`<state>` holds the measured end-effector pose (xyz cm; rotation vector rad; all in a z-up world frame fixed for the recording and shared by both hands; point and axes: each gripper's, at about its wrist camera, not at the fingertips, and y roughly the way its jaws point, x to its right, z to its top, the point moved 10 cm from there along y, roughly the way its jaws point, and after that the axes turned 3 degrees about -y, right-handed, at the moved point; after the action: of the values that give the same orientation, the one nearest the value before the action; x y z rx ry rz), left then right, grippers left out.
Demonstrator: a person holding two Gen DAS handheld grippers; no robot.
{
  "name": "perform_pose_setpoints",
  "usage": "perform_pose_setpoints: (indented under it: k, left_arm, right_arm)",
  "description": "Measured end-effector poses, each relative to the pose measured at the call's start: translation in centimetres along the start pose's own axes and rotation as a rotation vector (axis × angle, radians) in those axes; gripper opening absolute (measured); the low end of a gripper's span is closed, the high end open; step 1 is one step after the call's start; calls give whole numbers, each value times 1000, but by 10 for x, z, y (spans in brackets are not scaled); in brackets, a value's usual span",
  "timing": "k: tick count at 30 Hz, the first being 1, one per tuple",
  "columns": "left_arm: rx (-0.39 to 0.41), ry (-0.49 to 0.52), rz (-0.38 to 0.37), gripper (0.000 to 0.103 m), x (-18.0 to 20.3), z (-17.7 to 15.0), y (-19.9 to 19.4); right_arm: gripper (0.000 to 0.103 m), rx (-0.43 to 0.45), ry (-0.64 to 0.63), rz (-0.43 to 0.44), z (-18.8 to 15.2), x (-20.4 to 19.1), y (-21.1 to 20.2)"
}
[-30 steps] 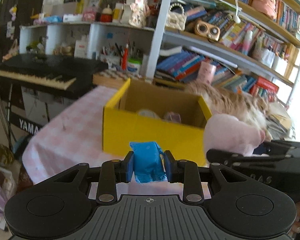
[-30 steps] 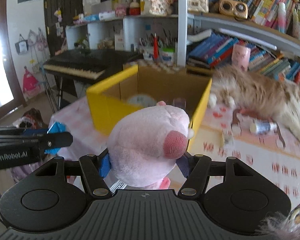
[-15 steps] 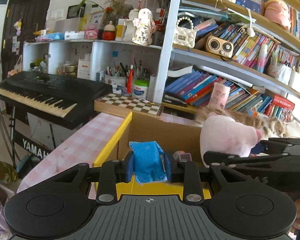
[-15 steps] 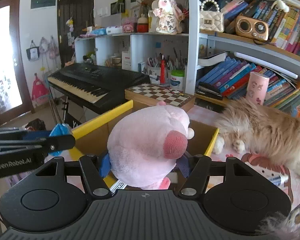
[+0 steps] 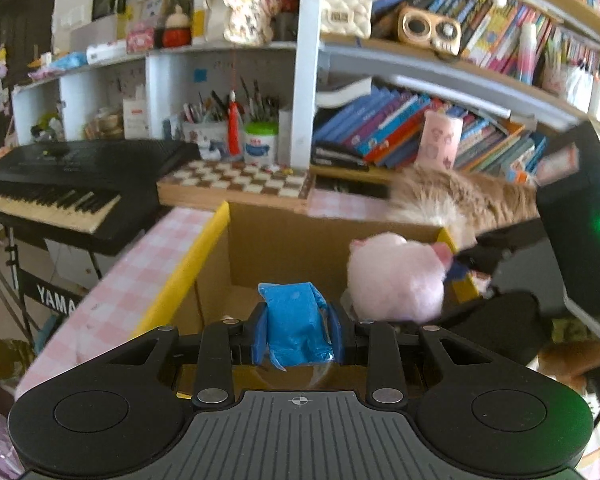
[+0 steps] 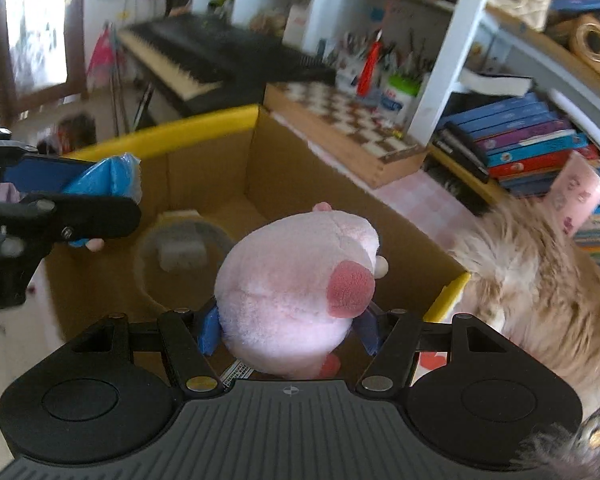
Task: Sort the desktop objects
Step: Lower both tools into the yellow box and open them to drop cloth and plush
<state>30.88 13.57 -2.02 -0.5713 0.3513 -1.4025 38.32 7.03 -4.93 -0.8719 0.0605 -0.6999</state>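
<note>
Round pink plush pig (image 6: 296, 292) sits squeezed in your right gripper (image 6: 290, 326) above the yellow-rimmed cardboard box (image 6: 308, 168); your left gripper (image 5: 298, 332) pinches a crinkly blue plastic packet (image 5: 294, 324) there too.

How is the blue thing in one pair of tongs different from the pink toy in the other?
The blue packet is flat, crinkly and wrapped in shiny film; the pink plush toy is round, fuzzy and soft. The packet sits in narrow-set left tongs, while the bulkier toy spreads the right tongs wider. Both are gripped above the open yellow-rimmed cardboard box.
</note>
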Motion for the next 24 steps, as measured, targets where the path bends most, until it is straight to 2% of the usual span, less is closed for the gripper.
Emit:
perform_pose_setpoints:
  k: [8,20,24]
  left_arm:
    - [-119,42,-9,29,20,-28,26]
    - [-162,130,15,31,29,-35,37]
    - [-159,129,19,35,28,-34,35]
  right_arm:
    - [62,-75,-54,70,-1,9,26]
    - [64,-113,-154,101,-4,6,37]
    - [67,-106,-159,96,-5,7,37]
